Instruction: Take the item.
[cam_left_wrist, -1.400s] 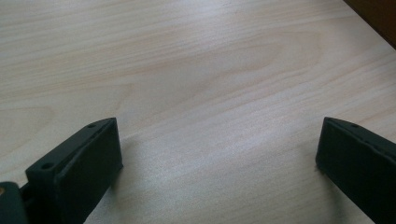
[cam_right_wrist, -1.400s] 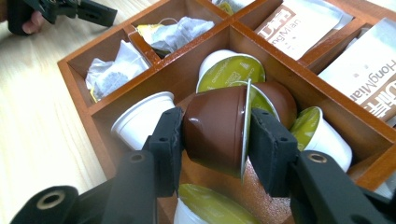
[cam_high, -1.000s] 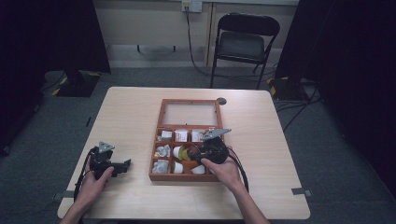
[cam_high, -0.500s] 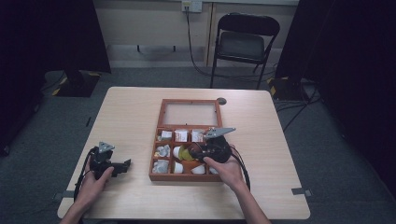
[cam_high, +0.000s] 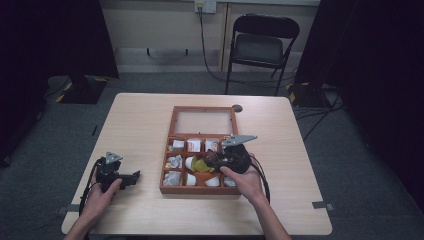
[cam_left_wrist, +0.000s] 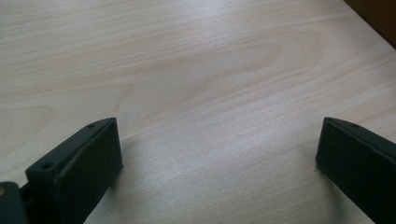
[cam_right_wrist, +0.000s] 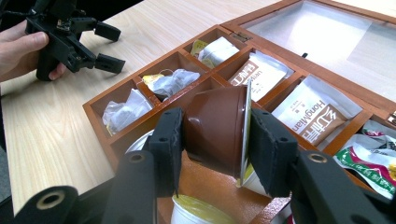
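— While the right gripper (cam_right_wrist: 212, 140) is clamping that brown pod (cam_right_wrist: 217, 130), how far along is the sorting looking to you?

— Somewhere in the middle, I'd judge. The pod is being held on its side between both jaws, just above the middle compartments of the wooden box (cam_high: 167, 176), not resting in any of them. Packets are already lying in the back row and crumpled bags in the left column, and a yellow-lidded cup (cam_right_wrist: 201, 215) is sitting right under the pod. Setting it down or carrying it clear is what's left.

— And the left gripper (cam_high: 131, 179)?

— It's idling well apart from the box, jaws spread wide with nothing between them, hovering low over bare wood.

— What is everything sitting on?

— A pale wooden table (cam_high: 140, 125), its grain showing plainly in the left gripper view. The box lid (cam_high: 203, 121) is lying open behind the compartments. Beyond the table a black folding chair (cam_high: 265, 42) is standing on grey carpet, with dark curtains hanging on both sides.
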